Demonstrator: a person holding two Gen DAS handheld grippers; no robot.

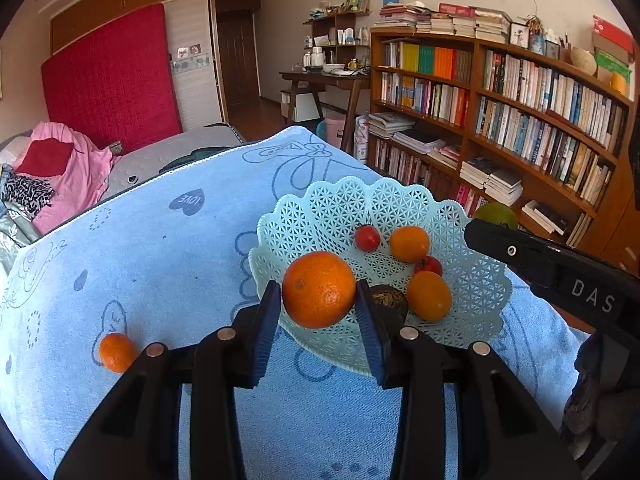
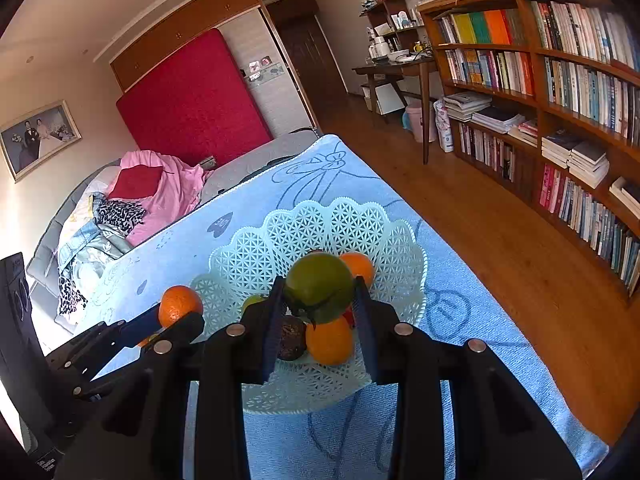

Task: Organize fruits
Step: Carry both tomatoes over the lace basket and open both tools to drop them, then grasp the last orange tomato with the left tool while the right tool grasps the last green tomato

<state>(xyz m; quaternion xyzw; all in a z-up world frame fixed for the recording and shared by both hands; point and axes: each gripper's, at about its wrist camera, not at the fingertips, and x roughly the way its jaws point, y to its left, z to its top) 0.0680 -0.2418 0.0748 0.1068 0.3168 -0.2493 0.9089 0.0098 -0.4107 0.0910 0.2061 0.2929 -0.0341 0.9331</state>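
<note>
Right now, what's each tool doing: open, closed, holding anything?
Left tool: large orange between its pads above the basket; grip cannot be told.
Right tool: closed on the green fruit.

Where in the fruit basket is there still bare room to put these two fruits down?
The far half of the mint lattice basket, behind the cherry tomato, is bare. The near right side is crowded with small oranges and a dark fruit.

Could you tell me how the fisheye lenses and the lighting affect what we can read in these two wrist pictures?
Left wrist view: the bookshelf bows strongly, corners go black, yet the orange is sharp and evenly lit. Right wrist view: the same curving, bright glare at the left edge, and the green fruit is crisp, its underside shaded.
</note>
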